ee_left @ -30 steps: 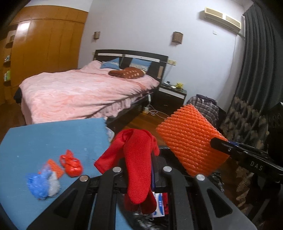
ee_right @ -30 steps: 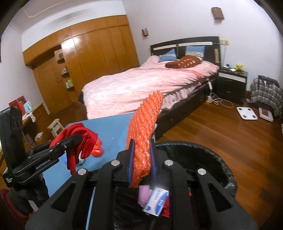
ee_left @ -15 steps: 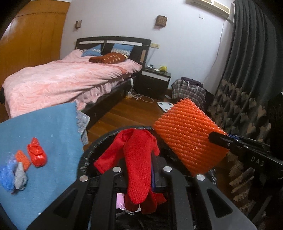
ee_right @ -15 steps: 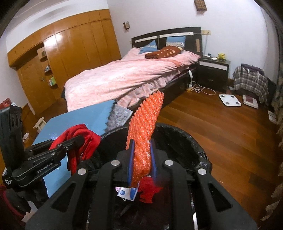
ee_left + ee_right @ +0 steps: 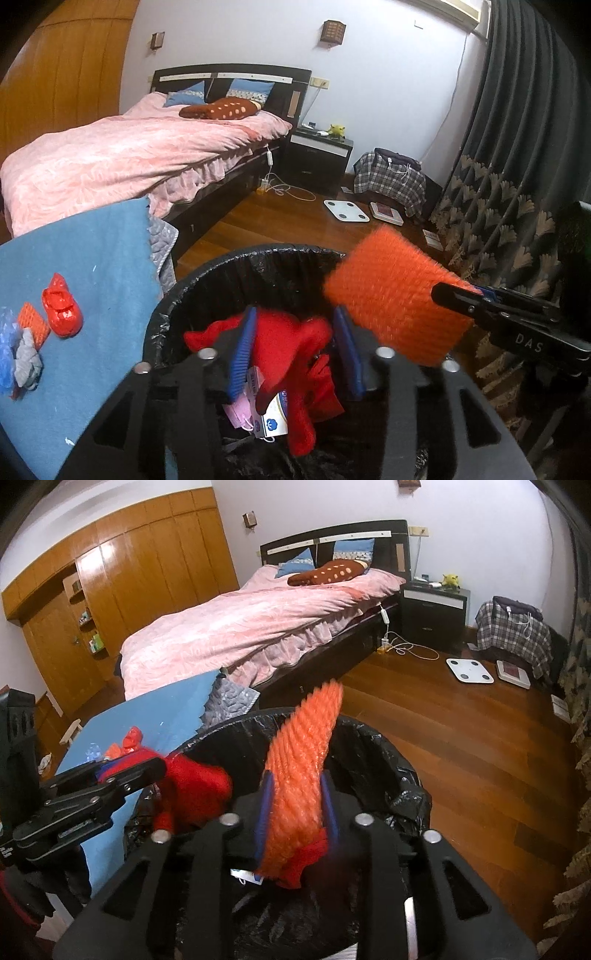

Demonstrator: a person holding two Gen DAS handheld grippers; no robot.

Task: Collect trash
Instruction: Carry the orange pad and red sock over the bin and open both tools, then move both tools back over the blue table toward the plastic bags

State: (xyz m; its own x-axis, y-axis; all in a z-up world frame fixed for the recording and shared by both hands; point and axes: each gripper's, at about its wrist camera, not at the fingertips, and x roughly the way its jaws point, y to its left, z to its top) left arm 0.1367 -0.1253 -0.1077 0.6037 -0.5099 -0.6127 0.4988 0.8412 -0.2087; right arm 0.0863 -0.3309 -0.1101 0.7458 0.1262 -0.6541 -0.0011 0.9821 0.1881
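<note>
Both grippers hang over a black-lined trash bin [image 5: 221, 266] [image 5: 388, 746]. My left gripper [image 5: 295, 354] has its jaws spread open; the red cloth [image 5: 295, 354] sits loose between them, dropping into the bin, and shows in the right wrist view [image 5: 195, 786]. My right gripper [image 5: 295, 812] is opening, jaws a little apart, with the orange foam net [image 5: 303, 760] still standing between them; the net also shows in the left wrist view [image 5: 395, 299]. Paper scraps [image 5: 273, 413] lie inside the bin.
A blue-covered table [image 5: 74, 258] left of the bin holds a red wrapper [image 5: 61, 306], a small orange net piece [image 5: 33, 325] and blue and grey scraps [image 5: 18, 362]. A pink bed [image 5: 258, 627], nightstand [image 5: 432, 609], scale [image 5: 469, 670] and curtain [image 5: 517, 184] surround the wood floor.
Both grippers swung from the table to over the bin and lowered. The left jaws have opened and the red cloth is falling. The right jaws have widened slightly around the orange net.
</note>
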